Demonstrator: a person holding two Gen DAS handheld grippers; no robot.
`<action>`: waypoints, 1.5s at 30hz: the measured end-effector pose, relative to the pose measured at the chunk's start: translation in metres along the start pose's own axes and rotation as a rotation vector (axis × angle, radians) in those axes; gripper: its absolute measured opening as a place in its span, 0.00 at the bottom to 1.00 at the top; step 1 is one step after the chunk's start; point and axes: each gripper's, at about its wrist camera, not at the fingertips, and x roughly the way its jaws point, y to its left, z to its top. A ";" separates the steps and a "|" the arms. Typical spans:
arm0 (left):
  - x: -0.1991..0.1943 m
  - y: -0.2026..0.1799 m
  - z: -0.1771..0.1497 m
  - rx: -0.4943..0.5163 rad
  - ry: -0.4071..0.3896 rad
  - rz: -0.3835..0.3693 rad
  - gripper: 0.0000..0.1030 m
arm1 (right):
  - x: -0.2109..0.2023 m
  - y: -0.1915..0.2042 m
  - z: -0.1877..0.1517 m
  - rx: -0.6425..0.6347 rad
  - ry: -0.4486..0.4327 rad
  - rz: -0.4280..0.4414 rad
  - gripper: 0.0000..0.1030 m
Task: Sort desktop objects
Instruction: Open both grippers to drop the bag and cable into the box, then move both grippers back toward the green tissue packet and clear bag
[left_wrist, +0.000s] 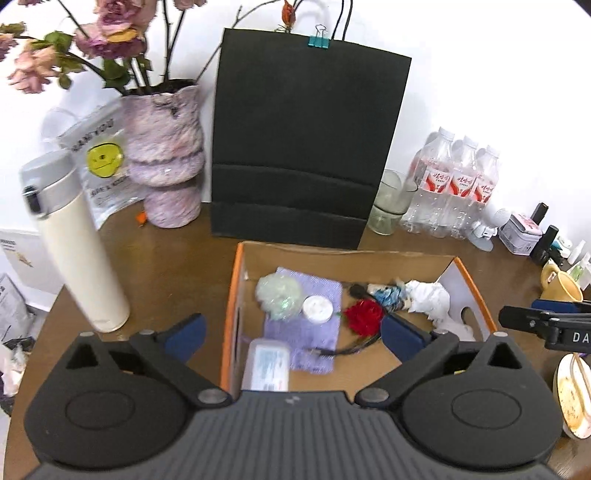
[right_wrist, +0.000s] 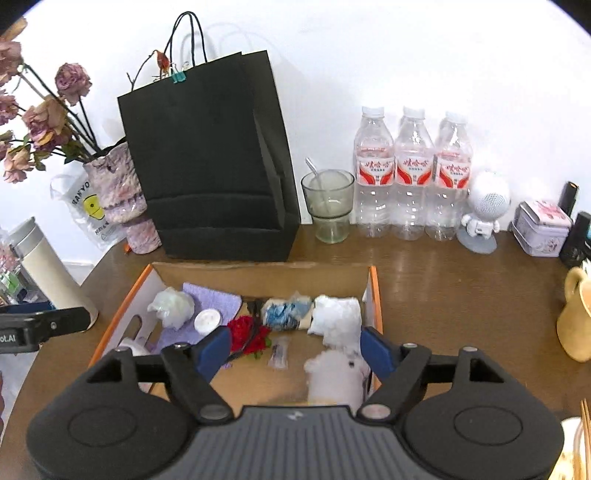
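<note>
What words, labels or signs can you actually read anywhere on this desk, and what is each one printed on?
"DA": white letters, cut off, on the right gripper as the left wrist view shows it.
"oLAI": partial, on the left gripper in the right wrist view.
Yellow smiley face: on the clear plastic bag; its wording is too blurred.
Red labels on the three water bottles: script unreadable.
Tin box: pink print, unreadable.

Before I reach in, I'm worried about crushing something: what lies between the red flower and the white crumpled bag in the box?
In the right wrist view, a blue-and-white bundle lies between the red flower and the white bag.
</note>
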 end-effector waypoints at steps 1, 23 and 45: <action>-0.003 0.001 -0.003 0.000 0.000 0.004 1.00 | -0.003 0.002 -0.004 -0.002 -0.002 0.001 0.74; -0.088 -0.013 -0.074 0.070 -0.315 0.127 1.00 | -0.086 0.046 -0.076 -0.142 -0.315 0.040 0.79; -0.096 -0.011 -0.279 0.205 -0.206 0.013 1.00 | -0.098 0.052 -0.279 -0.112 -0.198 0.101 0.80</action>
